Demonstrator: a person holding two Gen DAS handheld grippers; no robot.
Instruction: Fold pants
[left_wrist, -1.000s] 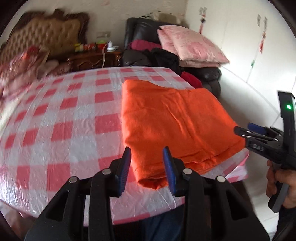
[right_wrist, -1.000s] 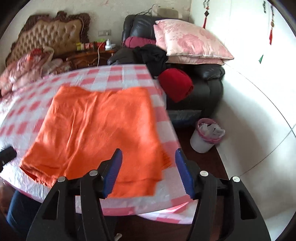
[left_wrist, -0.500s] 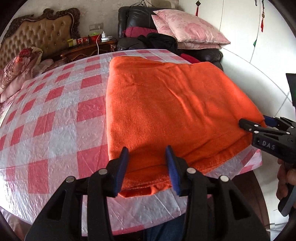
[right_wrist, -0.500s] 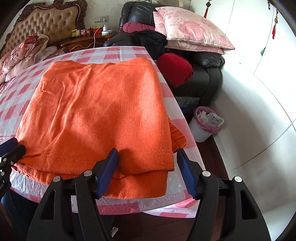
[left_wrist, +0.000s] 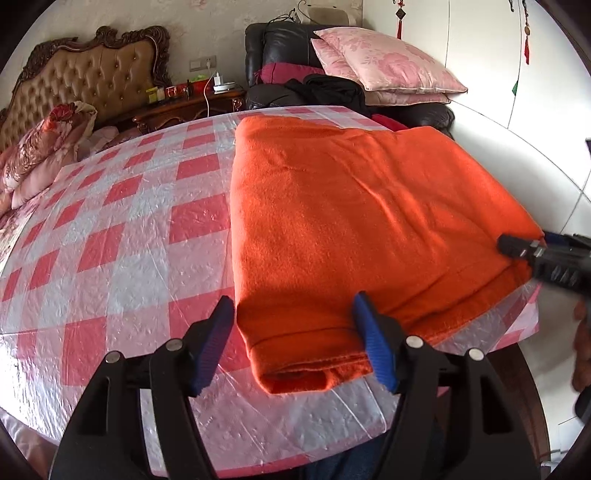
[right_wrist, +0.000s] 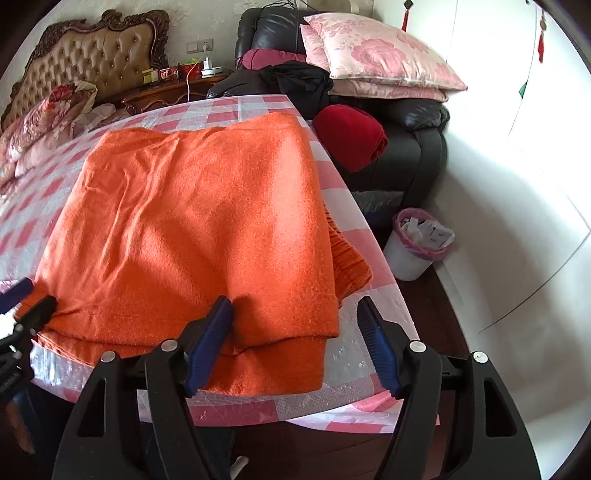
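Observation:
The orange pants (left_wrist: 354, 221) lie folded in layers on the right part of the red-and-white checked table (left_wrist: 122, 236). My left gripper (left_wrist: 299, 336) is open, its jaws on either side of the near left corner of the pants. My right gripper (right_wrist: 295, 332) is open, its jaws around the near right corner of the pants (right_wrist: 207, 221), above the table's edge. The right gripper also shows in the left wrist view (left_wrist: 535, 251) at the pants' right edge. The left gripper shows in the right wrist view (right_wrist: 26, 306) at the pants' left edge.
A black sofa (right_wrist: 413, 147) with pink pillows (right_wrist: 380, 55) and a red bundle (right_wrist: 351, 133) stands behind the table. A small bin (right_wrist: 417, 247) sits on the floor at the right. A bed with a tufted headboard (left_wrist: 85, 81) is at the back left.
Both grippers have moved forward to the near corners of the pants. The left gripper's jaws have opened wider around the left corner.

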